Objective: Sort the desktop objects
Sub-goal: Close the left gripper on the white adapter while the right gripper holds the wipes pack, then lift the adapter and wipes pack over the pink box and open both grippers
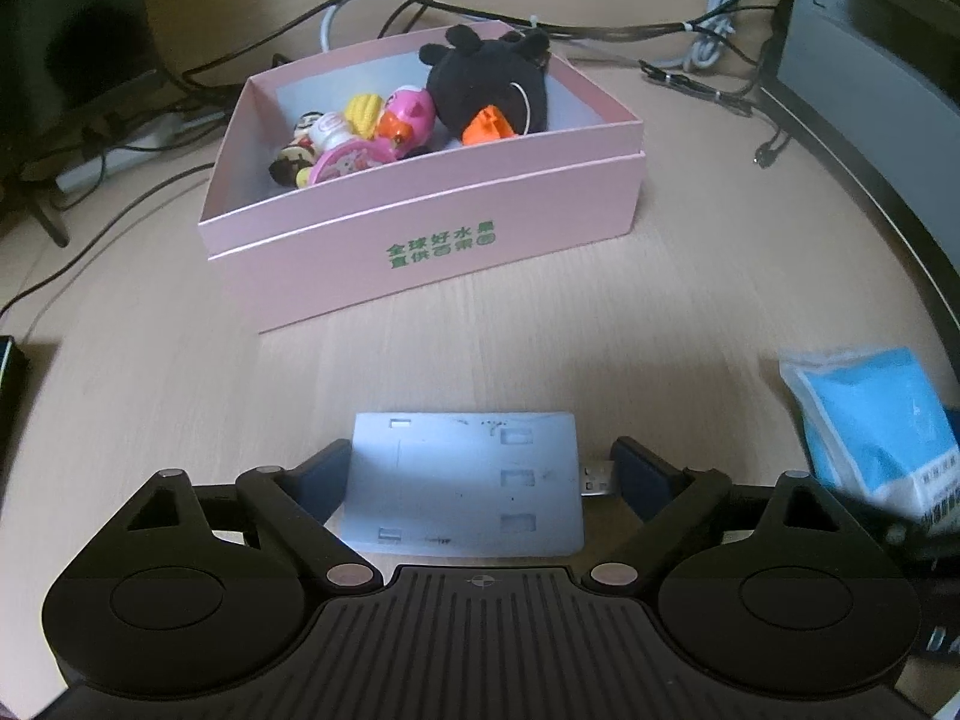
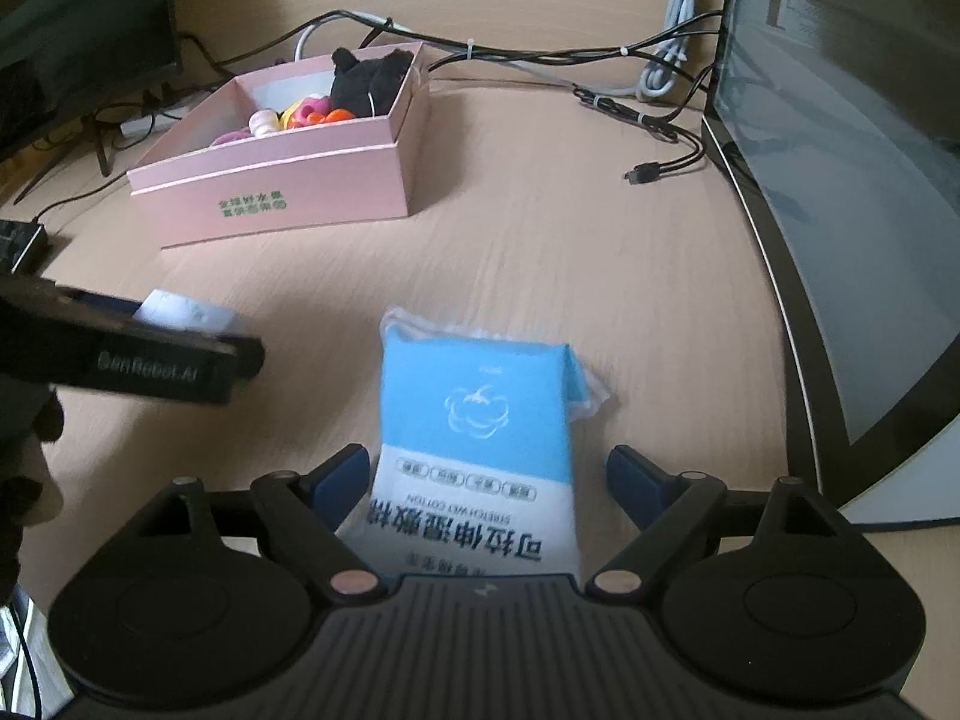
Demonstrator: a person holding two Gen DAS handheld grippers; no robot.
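Observation:
A pink box (image 1: pixel 420 228) holds a black plush toy (image 1: pixel 489 84) and several small colourful toys (image 1: pixel 360 132); it also shows in the right wrist view (image 2: pixel 282 186). My left gripper (image 1: pixel 480 471) is open around a flat grey card-like device (image 1: pixel 468 486) with a USB plug on its right side, lying on the desk. My right gripper (image 2: pixel 486 474) is open around a blue and white wipes pack (image 2: pixel 480 438) on the desk. The pack also shows in the left wrist view (image 1: pixel 870 420). The left gripper appears at the left of the right wrist view (image 2: pixel 180 360).
Black and white cables (image 1: pixel 690 42) run behind the box. A monitor (image 2: pixel 852 180) stands at the right, another dark screen (image 1: pixel 66 18) at the far left. A black device (image 2: pixel 18 243) lies at the left desk edge.

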